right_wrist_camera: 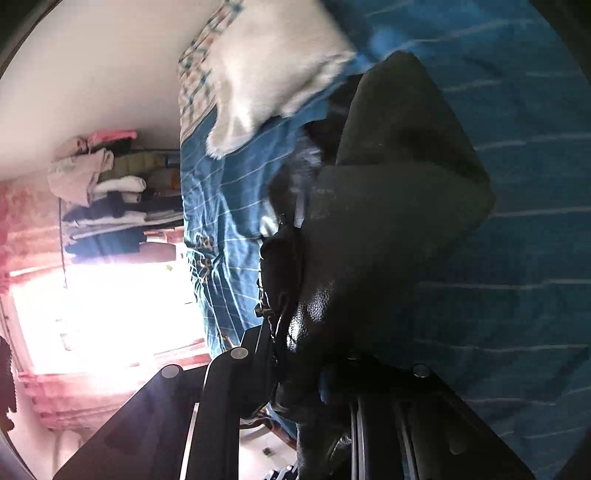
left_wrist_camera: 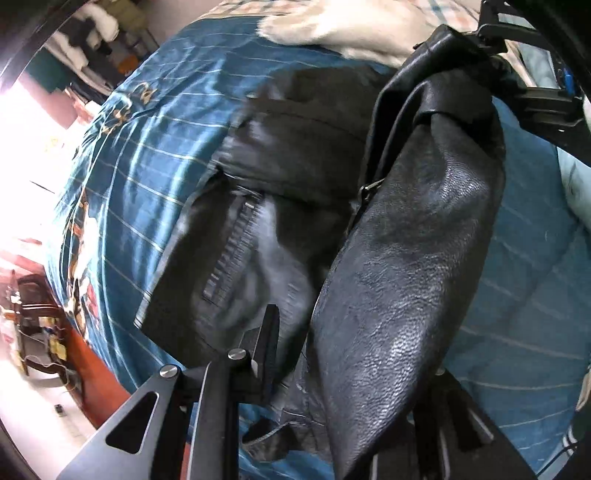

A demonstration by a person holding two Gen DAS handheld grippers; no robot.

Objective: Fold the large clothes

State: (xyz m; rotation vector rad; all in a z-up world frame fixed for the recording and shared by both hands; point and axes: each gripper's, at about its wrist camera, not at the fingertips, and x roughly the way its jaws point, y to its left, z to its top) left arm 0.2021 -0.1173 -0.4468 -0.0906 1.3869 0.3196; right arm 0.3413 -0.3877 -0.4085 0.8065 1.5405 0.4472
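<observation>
A black leather jacket (left_wrist_camera: 399, 295) lies on a blue striped bedspread (left_wrist_camera: 147, 155). Part of it is lifted in a fold between my two grippers. My left gripper (left_wrist_camera: 354, 373) is shut on the jacket's near edge; its left finger (left_wrist_camera: 267, 347) shows, the right one is hidden by leather. My right gripper (left_wrist_camera: 495, 33) appears at the top right of the left wrist view, shut on the jacket's far end. In the right wrist view the jacket (right_wrist_camera: 388, 221) hangs from my right gripper (right_wrist_camera: 314, 369), dark and bunched over the bedspread (right_wrist_camera: 517, 258).
A white fluffy cloth (left_wrist_camera: 332, 22) lies at the far end of the bed, also in the right wrist view (right_wrist_camera: 273, 74). Stacked clothes (right_wrist_camera: 103, 206) stand beside the bed near a bright window (right_wrist_camera: 103, 314). Wooden furniture (left_wrist_camera: 33, 325) stands on the floor at left.
</observation>
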